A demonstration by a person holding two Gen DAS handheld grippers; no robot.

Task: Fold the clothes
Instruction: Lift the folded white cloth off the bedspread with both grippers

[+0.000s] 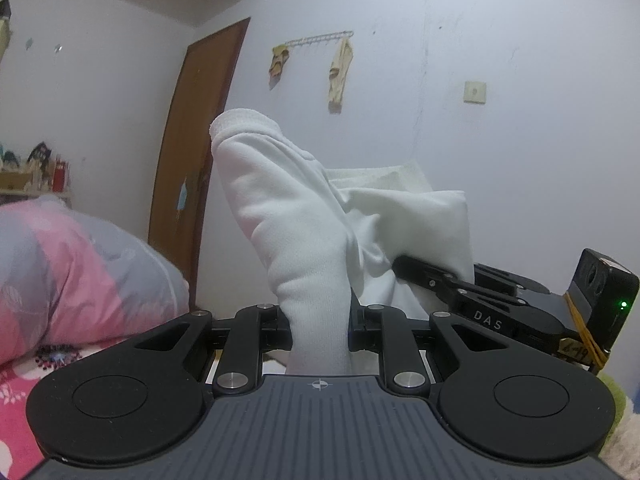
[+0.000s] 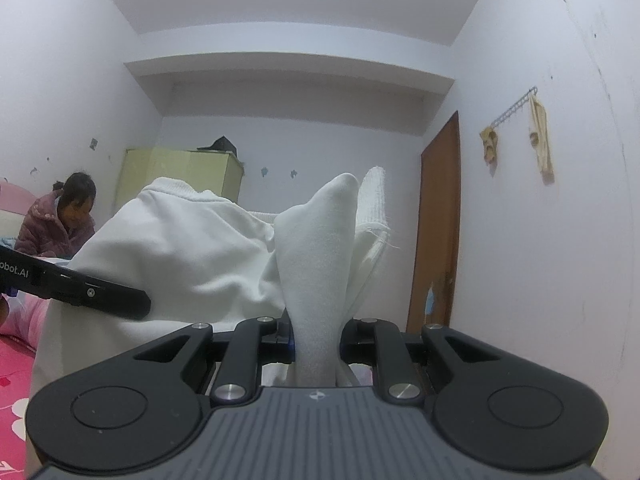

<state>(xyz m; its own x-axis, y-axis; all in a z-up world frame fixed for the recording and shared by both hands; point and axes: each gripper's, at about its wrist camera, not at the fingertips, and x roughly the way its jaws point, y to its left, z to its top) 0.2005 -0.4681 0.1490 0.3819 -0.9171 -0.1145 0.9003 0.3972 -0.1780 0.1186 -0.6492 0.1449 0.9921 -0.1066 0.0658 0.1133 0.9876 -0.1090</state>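
A white garment (image 1: pixel 292 216) with ribbed edges is held up in the air between both grippers. My left gripper (image 1: pixel 318 320) is shut on a bunched fold of it that rises past the jaws. My right gripper (image 2: pixel 316 332) is shut on another fold of the same white garment (image 2: pixel 192 248). The right gripper also shows in the left wrist view (image 1: pixel 404 266), clamped on the cloth at the right. The left gripper also shows in the right wrist view (image 2: pixel 140 306), at the left against the cloth. The fingertips are hidden by fabric.
A bed with a pink and grey quilt (image 1: pixel 80 264) lies low left. A brown door (image 1: pixel 192 152) and a wall hook rail (image 1: pixel 320 38) with hanging items are behind. A person in a purple jacket (image 2: pixel 60 220) sits far left by a yellow cabinet (image 2: pixel 180 172).
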